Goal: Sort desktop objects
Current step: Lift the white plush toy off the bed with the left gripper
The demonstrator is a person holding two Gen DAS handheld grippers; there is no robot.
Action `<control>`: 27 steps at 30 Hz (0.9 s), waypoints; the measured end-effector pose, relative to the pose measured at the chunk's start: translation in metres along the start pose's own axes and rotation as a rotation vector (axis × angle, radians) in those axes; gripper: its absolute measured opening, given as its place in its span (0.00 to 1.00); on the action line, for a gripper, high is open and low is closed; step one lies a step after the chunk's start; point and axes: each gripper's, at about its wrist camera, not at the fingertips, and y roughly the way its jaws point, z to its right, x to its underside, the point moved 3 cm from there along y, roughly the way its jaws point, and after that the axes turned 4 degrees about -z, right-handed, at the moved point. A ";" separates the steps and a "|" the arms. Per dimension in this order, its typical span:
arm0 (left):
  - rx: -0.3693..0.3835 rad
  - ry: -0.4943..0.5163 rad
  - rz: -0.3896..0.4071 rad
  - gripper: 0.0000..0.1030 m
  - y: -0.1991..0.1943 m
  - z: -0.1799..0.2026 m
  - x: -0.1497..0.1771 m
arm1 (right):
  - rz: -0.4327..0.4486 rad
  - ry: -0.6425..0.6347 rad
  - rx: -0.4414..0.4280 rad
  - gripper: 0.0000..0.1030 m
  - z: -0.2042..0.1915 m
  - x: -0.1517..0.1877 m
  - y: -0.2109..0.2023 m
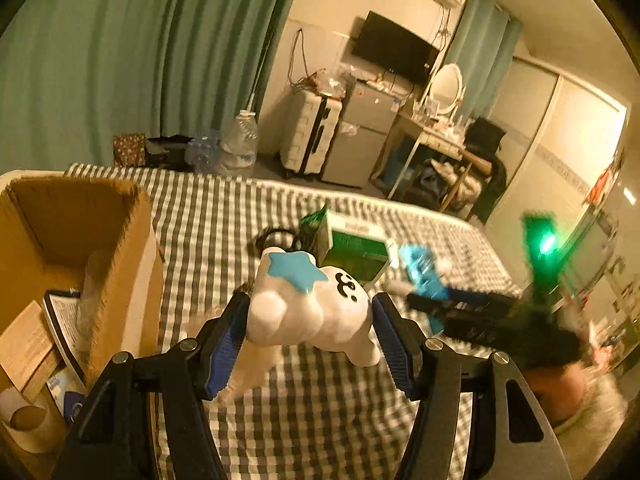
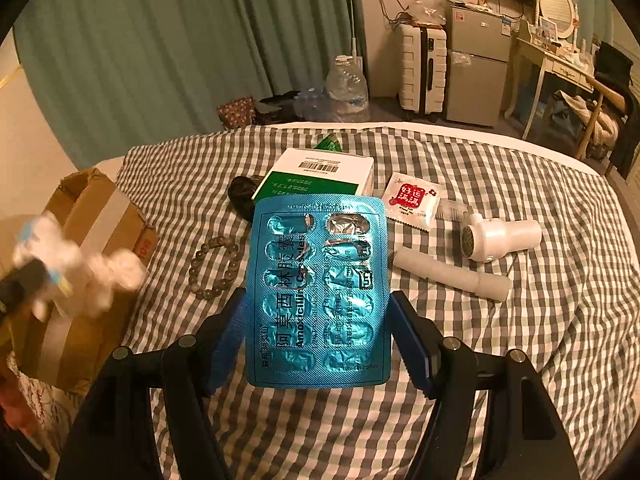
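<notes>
My left gripper (image 1: 310,334) is shut on a white plush toy (image 1: 312,308) with a blue star patch, held above the checked bedspread (image 1: 312,420), to the right of an open cardboard box (image 1: 60,248). My right gripper (image 2: 318,340) is shut on a blue blister pack of capsules (image 2: 318,292), lifted over the bed. In the right wrist view the plush toy (image 2: 80,268) shows blurred at the left, in front of the cardboard box (image 2: 100,216). In the left wrist view the blister pack (image 1: 422,268) and right gripper appear blurred at the right.
On the bed lie a green-and-white carton (image 2: 320,174), a bead bracelet (image 2: 214,266), a red-and-white sachet (image 2: 412,200), a white lint remover (image 2: 500,238), a white tube (image 2: 452,274) and a dark hair tie (image 2: 240,196). The box holds leaflets (image 1: 60,320). Furniture lines the far wall.
</notes>
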 end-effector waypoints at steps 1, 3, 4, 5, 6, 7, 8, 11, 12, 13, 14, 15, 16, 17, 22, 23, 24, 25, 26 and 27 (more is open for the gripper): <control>-0.001 0.010 -0.012 0.62 0.009 0.002 0.008 | 0.002 -0.005 0.009 0.67 -0.002 -0.001 -0.002; 0.011 0.001 -0.044 0.62 0.031 0.005 0.025 | 0.014 -0.007 0.026 0.67 -0.003 -0.001 -0.009; 0.018 -0.013 -0.056 0.62 0.041 0.004 0.032 | 0.016 -0.006 0.031 0.67 -0.003 -0.001 -0.011; 0.025 -0.029 -0.067 0.62 0.049 0.001 0.037 | 0.018 -0.003 0.037 0.67 -0.003 -0.001 -0.014; 0.018 -0.036 -0.083 0.62 0.062 -0.001 0.043 | 0.021 -0.001 0.041 0.67 -0.002 -0.001 -0.015; 0.006 -0.036 -0.098 0.62 0.071 -0.003 0.047 | 0.022 0.002 0.044 0.67 -0.002 -0.001 -0.017; -0.010 -0.038 -0.118 0.62 0.081 -0.006 0.052 | 0.021 0.003 0.042 0.67 -0.001 0.000 -0.018; -0.035 -0.072 -0.192 0.62 0.101 -0.016 0.062 | 0.022 0.006 0.036 0.67 0.002 0.001 -0.019; -0.044 -0.064 -0.198 0.63 0.101 -0.019 0.065 | 0.021 0.007 0.034 0.67 0.002 0.001 -0.019; -0.054 -0.048 -0.191 0.63 0.100 -0.020 0.067 | 0.020 0.011 0.031 0.67 0.004 0.001 -0.018; -0.064 -0.031 -0.183 0.66 0.100 -0.017 0.069 | 0.016 0.014 0.027 0.67 0.005 0.001 -0.016; -0.070 -0.014 -0.186 0.68 0.102 -0.015 0.070 | 0.015 0.017 0.025 0.67 0.006 0.002 -0.015; -0.070 -0.007 -0.192 0.69 0.103 -0.013 0.070 | 0.012 0.020 0.021 0.67 0.007 0.002 -0.014; -0.070 -0.001 -0.199 0.69 0.105 -0.011 0.071 | 0.007 0.023 0.014 0.67 0.009 0.002 -0.012; -0.099 0.056 -0.224 0.78 0.119 0.000 0.080 | 0.003 0.052 -0.007 0.67 0.018 0.003 -0.007; -0.109 0.070 -0.221 0.78 0.123 0.001 0.082 | 0.002 0.058 -0.013 0.67 0.020 0.002 -0.006; -0.111 0.079 -0.219 0.75 0.122 0.002 0.082 | 0.000 0.062 -0.016 0.67 0.022 0.002 -0.006; -0.111 0.093 -0.217 0.68 0.124 0.004 0.082 | -0.001 0.069 -0.018 0.67 0.024 0.002 -0.005; -0.115 0.106 -0.221 0.66 0.124 0.005 0.083 | -0.005 0.073 -0.023 0.67 0.025 0.001 -0.003; -0.124 0.121 -0.221 0.66 0.125 0.007 0.083 | -0.006 0.076 -0.026 0.67 0.026 0.001 -0.002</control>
